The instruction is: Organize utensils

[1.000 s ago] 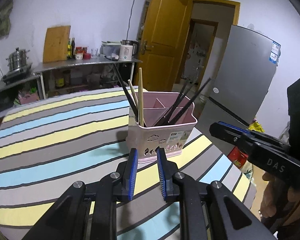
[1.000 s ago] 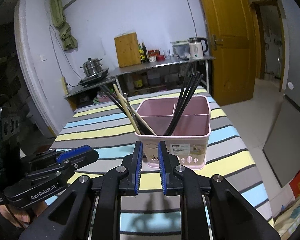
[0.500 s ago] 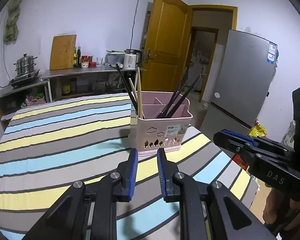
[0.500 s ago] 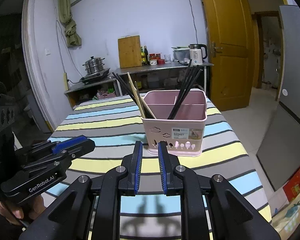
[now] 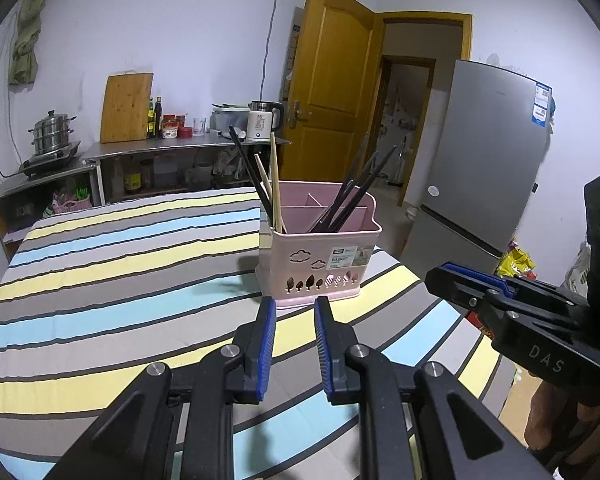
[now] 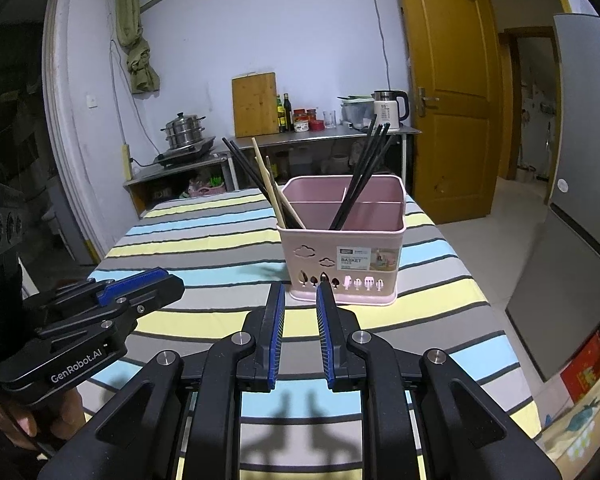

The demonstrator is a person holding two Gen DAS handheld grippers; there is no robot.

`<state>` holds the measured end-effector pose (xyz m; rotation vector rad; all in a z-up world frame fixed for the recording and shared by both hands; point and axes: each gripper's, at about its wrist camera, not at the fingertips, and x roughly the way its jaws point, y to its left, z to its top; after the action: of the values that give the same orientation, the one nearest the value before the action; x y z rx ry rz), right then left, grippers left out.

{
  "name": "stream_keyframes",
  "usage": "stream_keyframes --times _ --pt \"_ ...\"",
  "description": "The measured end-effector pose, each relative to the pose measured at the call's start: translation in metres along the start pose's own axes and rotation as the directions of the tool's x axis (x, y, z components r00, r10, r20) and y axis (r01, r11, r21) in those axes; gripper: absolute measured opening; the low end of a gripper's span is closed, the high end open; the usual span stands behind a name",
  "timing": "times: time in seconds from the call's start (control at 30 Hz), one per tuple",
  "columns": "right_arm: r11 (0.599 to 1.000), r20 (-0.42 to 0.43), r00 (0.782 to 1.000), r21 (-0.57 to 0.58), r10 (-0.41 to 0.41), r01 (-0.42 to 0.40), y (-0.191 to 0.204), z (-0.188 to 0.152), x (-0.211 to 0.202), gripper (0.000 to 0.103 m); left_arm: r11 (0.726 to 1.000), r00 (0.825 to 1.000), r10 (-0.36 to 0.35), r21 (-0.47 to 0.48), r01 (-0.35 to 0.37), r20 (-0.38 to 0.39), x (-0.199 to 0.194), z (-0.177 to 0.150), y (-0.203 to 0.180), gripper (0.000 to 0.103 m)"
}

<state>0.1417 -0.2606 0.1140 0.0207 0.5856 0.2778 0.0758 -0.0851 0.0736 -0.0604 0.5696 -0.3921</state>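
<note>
Both claws hang empty over the striped counter point(image 6: 204, 240), blue pads parted by a narrow gap: left claw point(image 5: 295, 308), right claw point(image 6: 301, 294). At 12 o'clock, just beyond the tips, stands the pink basket point(image 6: 342, 256). Bare cloth spreads toward 9; the edge drops at 3. Black chopsticks point(image 6: 360, 176) lean toward 1, wooden chopsticks point(image 6: 270, 188) toward 11.
</note>
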Motion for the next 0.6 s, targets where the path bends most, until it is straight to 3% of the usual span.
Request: stream_keyframes --times 0.6 --pt "1.0 -0.011 1.0 0.001 0.003 -0.003 0.0028 -0.0039 -0.0007 0.017 1.0 1.0 0.001 0.011 -0.001 0.006 -0.0028 -0.001 -0.0034 0.019"
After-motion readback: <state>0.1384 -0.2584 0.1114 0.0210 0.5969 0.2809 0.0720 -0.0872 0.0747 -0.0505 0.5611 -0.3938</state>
